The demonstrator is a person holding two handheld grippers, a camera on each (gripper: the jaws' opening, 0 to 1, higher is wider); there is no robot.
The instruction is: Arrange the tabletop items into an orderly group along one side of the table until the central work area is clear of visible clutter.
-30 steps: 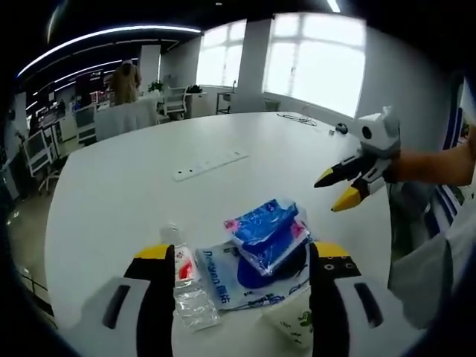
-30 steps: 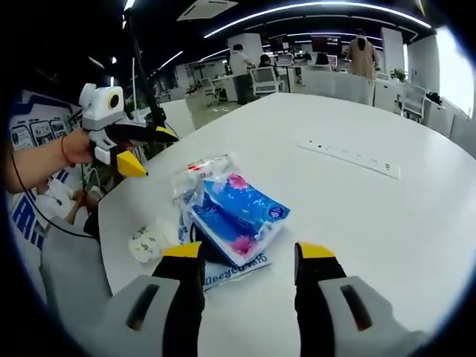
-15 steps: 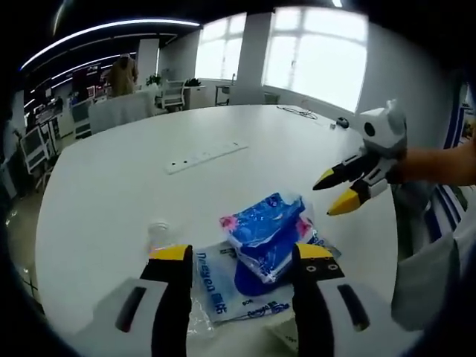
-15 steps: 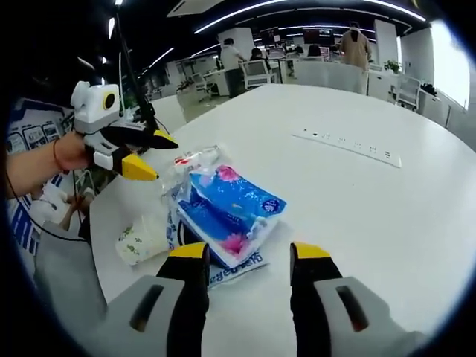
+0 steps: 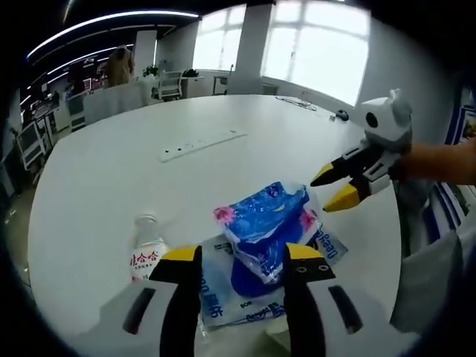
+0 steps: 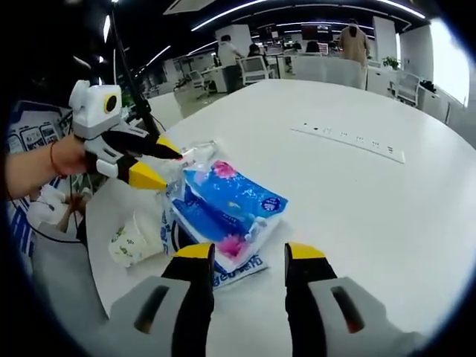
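Note:
A blue tissue pack (image 5: 264,222) lies on a flat white-and-blue bag (image 5: 223,297) on the white table (image 5: 97,193). My left gripper (image 5: 244,256) is open just before the pack, with nothing between its jaws. A small water bottle (image 5: 146,253) lies to the left of it. In the right gripper view, my right gripper (image 6: 251,254) is open at the near edge of the tissue pack (image 6: 227,204). The left gripper (image 6: 169,169) hovers open over the bottle (image 6: 197,154) and the bag's far edge. A paper cup (image 6: 126,238) lies by the table rim. The right gripper (image 5: 329,193) hangs open right of the pack.
A white power strip (image 5: 201,145) lies across the middle of the table, also seen as the power strip (image 6: 357,141) in the right gripper view. The table edge (image 6: 97,245) runs close behind the cup. Office desks, chairs and people stand far off.
Both grippers have come closer to the pile, and the gap between each one's jaws looks a little narrower. In the left gripper view the bottle now sits left of the jaws.

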